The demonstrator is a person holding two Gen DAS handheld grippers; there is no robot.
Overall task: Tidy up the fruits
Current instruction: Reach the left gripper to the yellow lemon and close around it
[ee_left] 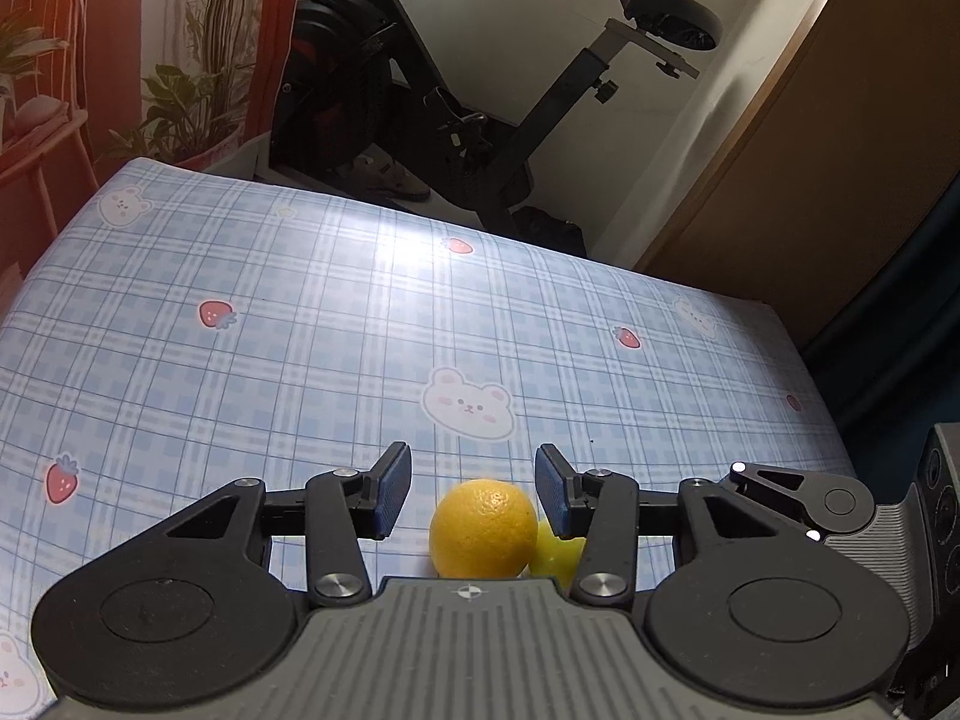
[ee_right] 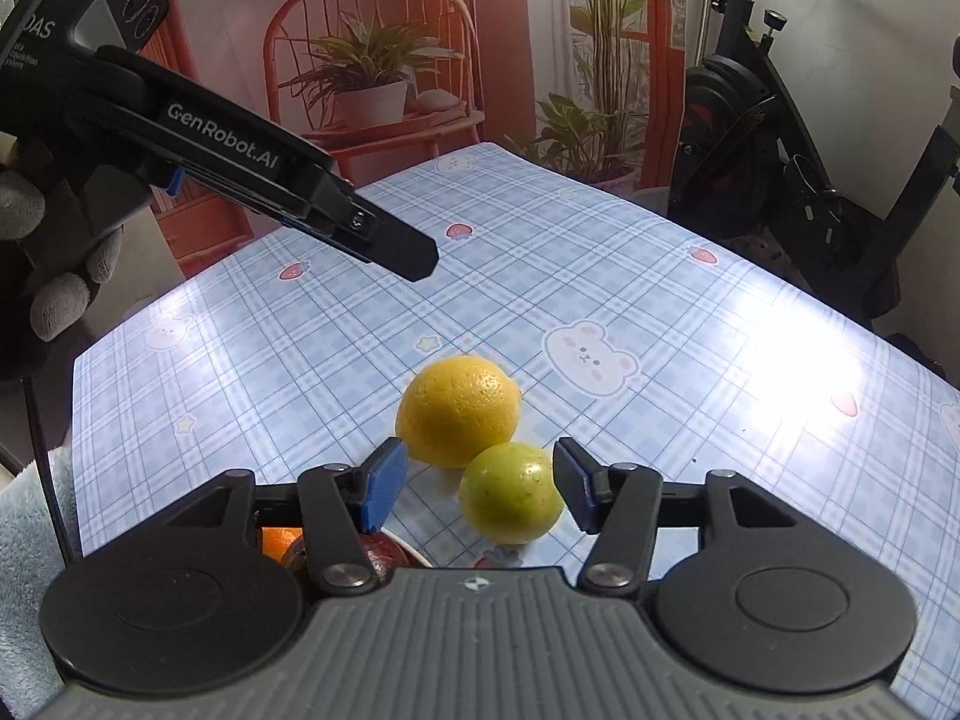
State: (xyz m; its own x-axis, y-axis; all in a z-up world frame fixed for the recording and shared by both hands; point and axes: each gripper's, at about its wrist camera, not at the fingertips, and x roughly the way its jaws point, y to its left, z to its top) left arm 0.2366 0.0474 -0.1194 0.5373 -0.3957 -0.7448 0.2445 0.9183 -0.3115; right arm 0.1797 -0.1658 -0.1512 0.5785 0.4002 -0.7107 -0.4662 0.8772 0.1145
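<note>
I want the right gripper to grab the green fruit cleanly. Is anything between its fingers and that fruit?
Nothing visible. The green fruit sits between the open fingers of the right gripper. The yellow citrus lies just behind it, close to or touching it, near the left fingertip.

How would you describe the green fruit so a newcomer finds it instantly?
Start at the blue plaid tablecloth with bear prints. Near its front edge, between the open fingers of the right hand-held gripper, two round fruits touch. The green fruit is the smaller, smoother one, nearer than the yellow-orange fruit.

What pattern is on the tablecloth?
Blue plaid tablecloth with bears and strawberries; clearest in the right wrist view.
</note>
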